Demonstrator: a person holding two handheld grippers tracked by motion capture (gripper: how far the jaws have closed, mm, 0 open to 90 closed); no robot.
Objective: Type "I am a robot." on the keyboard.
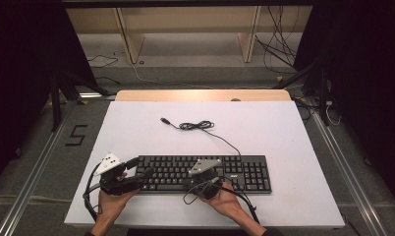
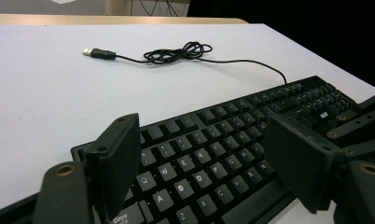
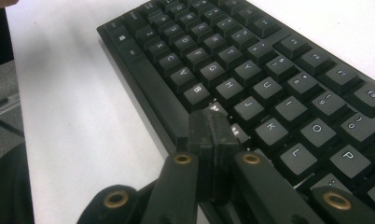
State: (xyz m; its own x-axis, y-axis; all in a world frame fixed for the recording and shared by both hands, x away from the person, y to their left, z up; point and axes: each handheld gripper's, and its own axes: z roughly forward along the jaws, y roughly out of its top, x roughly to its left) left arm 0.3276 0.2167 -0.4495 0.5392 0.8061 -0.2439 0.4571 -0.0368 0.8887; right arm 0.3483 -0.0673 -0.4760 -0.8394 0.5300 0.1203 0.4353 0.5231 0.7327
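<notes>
2 grippers work the black keyboard near the front edge of the white surface: the right gripper, jaws clenched together with nothing between them, points its tip at the keys by the space bar, so I judge it should come down straight on a single key and press lightly. The left gripper hangs over the keyboard's left end, jaws released and wide apart, gripping nothing. The keyboard is a flat full-size board with white-lettered keys, and its thin cable runs back in a loose coil to a USB plug.

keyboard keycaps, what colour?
Black keycaps with white legends; the right gripper view shows them best.
</notes>
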